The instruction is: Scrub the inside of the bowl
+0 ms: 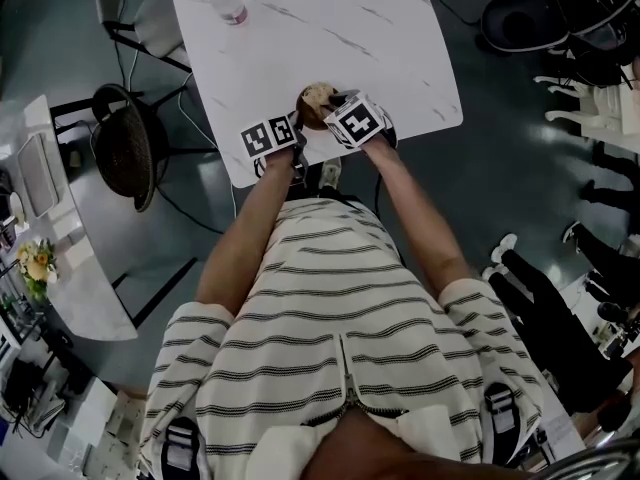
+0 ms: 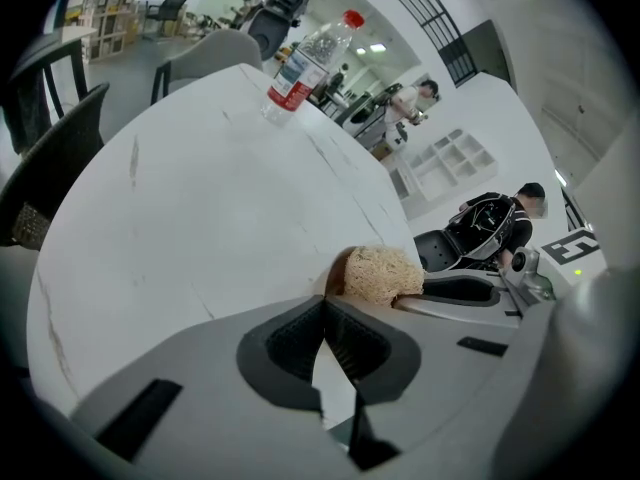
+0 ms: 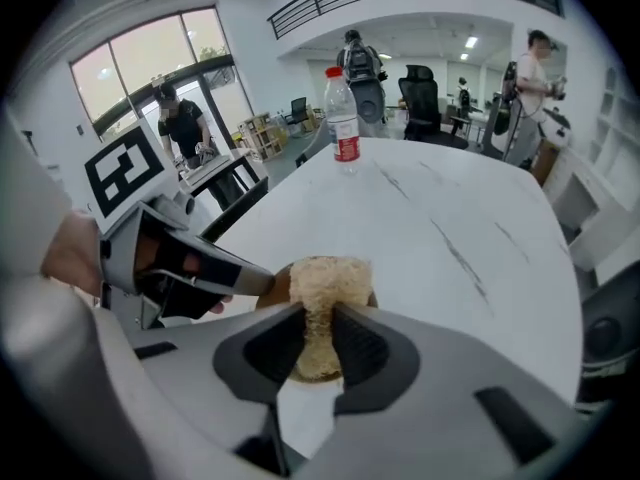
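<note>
A small brown bowl (image 1: 305, 106) stands near the front edge of the white marble table (image 1: 330, 28). A tan fibrous scrubber (image 1: 320, 95) sits in it. My right gripper (image 3: 320, 343) is shut on the scrubber (image 3: 325, 283), which stands up out of the bowl (image 3: 283, 286). My left gripper (image 2: 325, 308) is shut, its tips at the bowl's near rim (image 2: 337, 273), and it seems to pinch that rim. From that side the scrubber (image 2: 382, 273) shows just beyond the tips. In the head view the left gripper (image 1: 297, 126) and right gripper (image 1: 335, 108) meet at the bowl.
A plastic water bottle with a red cap (image 1: 227, 1) stands at the table's far left corner. A black chair (image 1: 125, 143) is left of the table. The table edge runs just under the grippers. People and office furniture are in the background.
</note>
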{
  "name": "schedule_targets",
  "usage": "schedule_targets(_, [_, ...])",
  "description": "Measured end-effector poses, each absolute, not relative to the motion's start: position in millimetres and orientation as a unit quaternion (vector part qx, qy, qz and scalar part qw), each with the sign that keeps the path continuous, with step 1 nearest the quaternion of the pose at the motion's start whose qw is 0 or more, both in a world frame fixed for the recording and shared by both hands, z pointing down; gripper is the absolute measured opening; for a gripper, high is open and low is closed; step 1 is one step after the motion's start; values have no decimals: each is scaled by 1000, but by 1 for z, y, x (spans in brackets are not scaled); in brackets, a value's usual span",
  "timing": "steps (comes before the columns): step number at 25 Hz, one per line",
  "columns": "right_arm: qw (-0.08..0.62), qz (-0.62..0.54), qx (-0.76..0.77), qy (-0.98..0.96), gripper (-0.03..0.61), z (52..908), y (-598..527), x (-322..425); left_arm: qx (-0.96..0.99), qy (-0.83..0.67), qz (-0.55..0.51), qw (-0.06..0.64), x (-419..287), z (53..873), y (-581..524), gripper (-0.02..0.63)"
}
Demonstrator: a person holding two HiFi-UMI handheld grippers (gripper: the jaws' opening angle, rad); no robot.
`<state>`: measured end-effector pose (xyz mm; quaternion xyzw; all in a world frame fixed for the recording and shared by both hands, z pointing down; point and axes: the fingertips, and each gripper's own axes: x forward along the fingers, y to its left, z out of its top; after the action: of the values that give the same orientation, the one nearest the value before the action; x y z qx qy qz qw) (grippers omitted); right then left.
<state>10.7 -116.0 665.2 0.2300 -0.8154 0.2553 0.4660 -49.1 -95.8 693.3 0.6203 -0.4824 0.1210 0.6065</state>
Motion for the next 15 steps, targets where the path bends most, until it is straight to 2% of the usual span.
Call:
schedule_targets(9, [408,333,235,-817,89,670,-113,-2,620,-483,114,607,-47,693,-98,8])
schedule_targets(15, [419,363,191,-810,89,672,-106,-1,618,-488,111,607,-47,694,-99,8])
